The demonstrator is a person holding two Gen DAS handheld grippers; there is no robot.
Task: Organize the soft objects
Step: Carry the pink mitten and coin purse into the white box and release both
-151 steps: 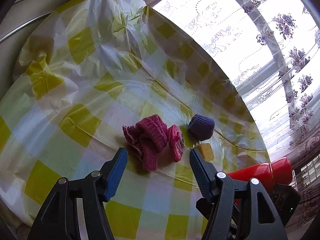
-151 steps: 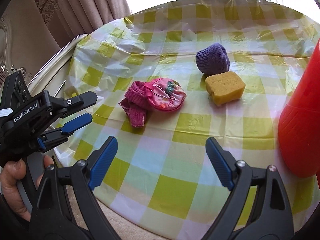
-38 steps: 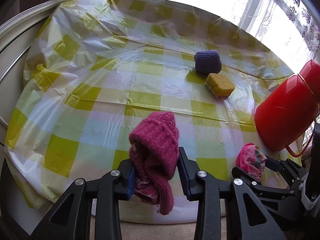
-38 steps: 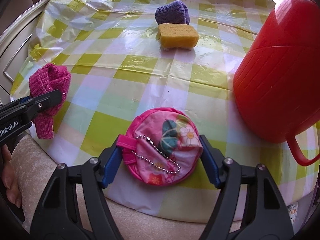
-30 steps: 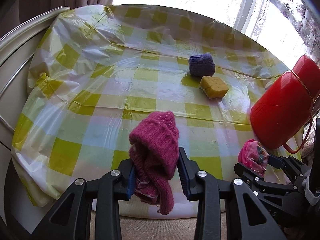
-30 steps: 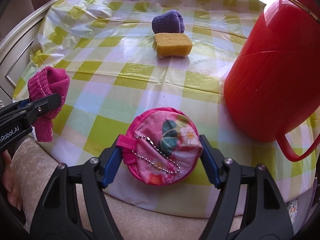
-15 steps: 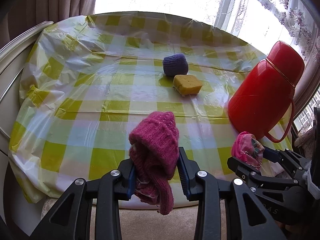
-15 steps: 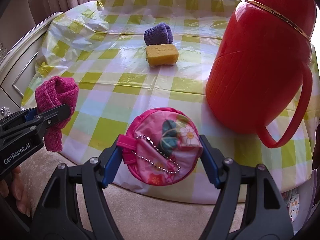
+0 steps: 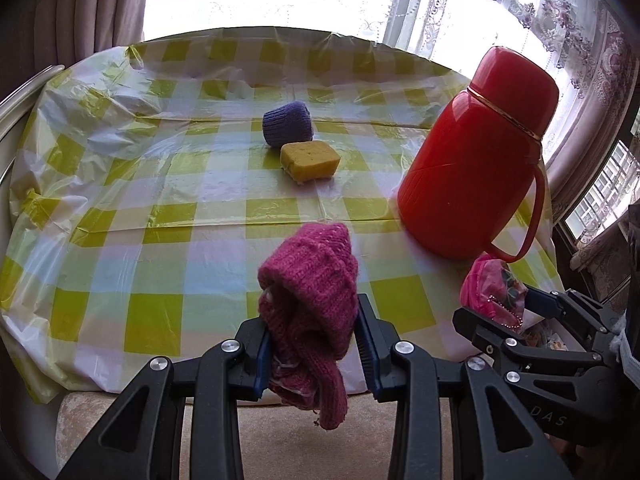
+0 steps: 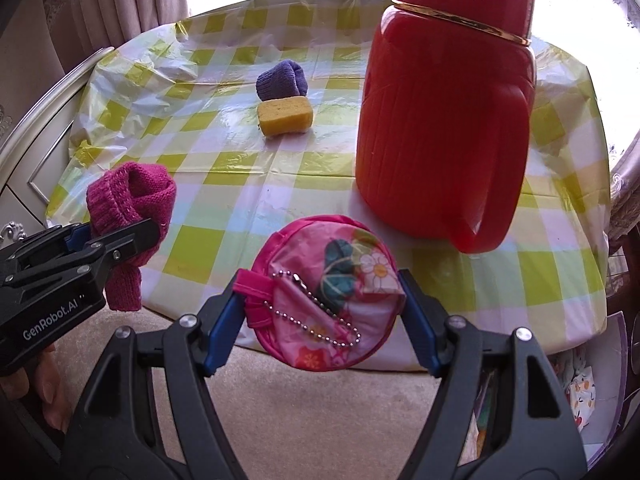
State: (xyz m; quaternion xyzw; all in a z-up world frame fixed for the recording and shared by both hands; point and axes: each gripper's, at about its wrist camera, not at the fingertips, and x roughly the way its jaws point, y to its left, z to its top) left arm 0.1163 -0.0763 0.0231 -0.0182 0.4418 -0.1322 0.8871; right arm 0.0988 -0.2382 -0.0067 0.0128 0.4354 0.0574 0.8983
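Note:
My left gripper (image 9: 314, 350) is shut on a magenta knitted sock (image 9: 312, 292), held off the table's near edge; the sock also shows in the right wrist view (image 10: 128, 216). My right gripper (image 10: 322, 312) is shut on a round pink floral pouch (image 10: 328, 300) with a bead chain, also past the near edge; the pouch also shows in the left wrist view (image 9: 494, 286). A purple knitted sock (image 9: 287, 123) (image 10: 282, 79) and a yellow sponge (image 9: 310, 159) (image 10: 285, 115) lie together far back on the table.
The table wears a yellow-checked plastic cloth (image 9: 160, 200) (image 10: 240, 184). A tall red thermos jug (image 9: 476, 176) (image 10: 440, 112) stands at the right. Beige carpet (image 10: 320, 408) lies below the near edge. Curtains and windows stand behind. Printed paper (image 10: 576, 384) lies on the floor at right.
Both grippers have drawn back from the table and turned right, each holding its item; the jug now fills more of both views. Earlier they picked the sock and pouch off the table.

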